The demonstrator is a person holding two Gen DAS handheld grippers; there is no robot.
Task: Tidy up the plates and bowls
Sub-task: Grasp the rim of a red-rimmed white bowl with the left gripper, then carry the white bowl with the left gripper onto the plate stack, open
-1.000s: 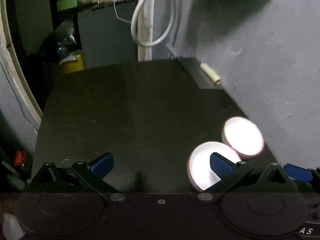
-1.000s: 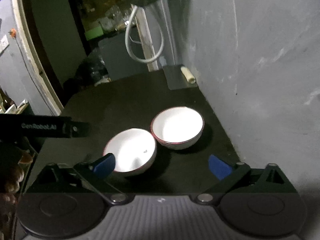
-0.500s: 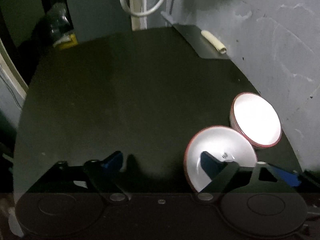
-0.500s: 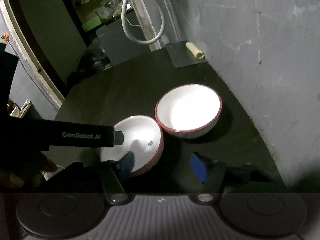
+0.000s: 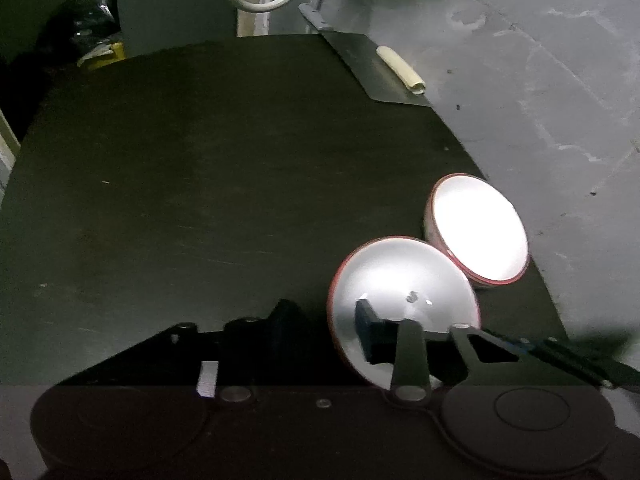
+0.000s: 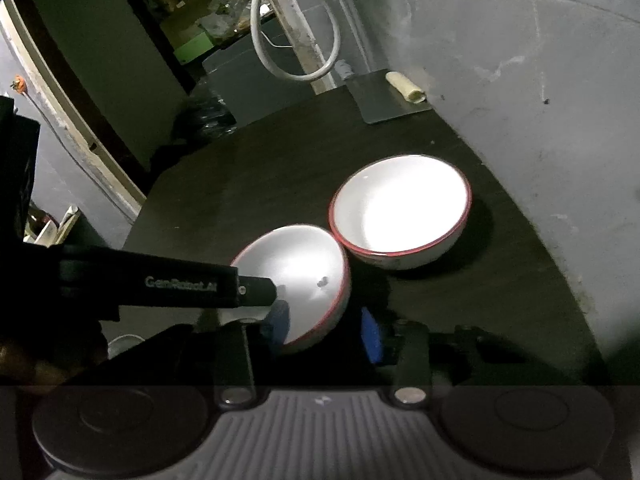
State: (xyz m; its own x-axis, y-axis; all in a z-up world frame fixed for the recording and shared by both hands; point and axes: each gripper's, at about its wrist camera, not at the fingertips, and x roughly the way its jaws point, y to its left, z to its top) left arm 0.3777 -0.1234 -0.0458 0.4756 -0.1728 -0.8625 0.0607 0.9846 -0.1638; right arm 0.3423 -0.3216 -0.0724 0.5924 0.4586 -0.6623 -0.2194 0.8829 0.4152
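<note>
Two white bowls with red rims sit on a dark table. The near bowl (image 5: 400, 292) (image 6: 300, 280) is tilted, its rim touching the far bowl (image 5: 476, 226) (image 6: 400, 212), which stands upright by the grey wall. My left gripper (image 5: 324, 320) straddles the near bowl's left rim, one finger inside and one outside, narrowed around it. My right gripper (image 6: 324, 320) straddles the same bowl's near right rim, its blue pads close on either side. The left gripper's black body (image 6: 160, 280) crosses the right wrist view.
A grey board (image 5: 376, 72) (image 6: 384, 96) with a cream roll (image 5: 400, 66) (image 6: 404, 86) lies at the table's far right corner. A white cable loop (image 6: 296, 40) hangs behind. The grey wall (image 5: 540, 100) runs along the right.
Both grippers moved in onto the near bowl and narrowed their fingers around its rim. The near bowl tipped up from flat to tilted, against the far bowl.
</note>
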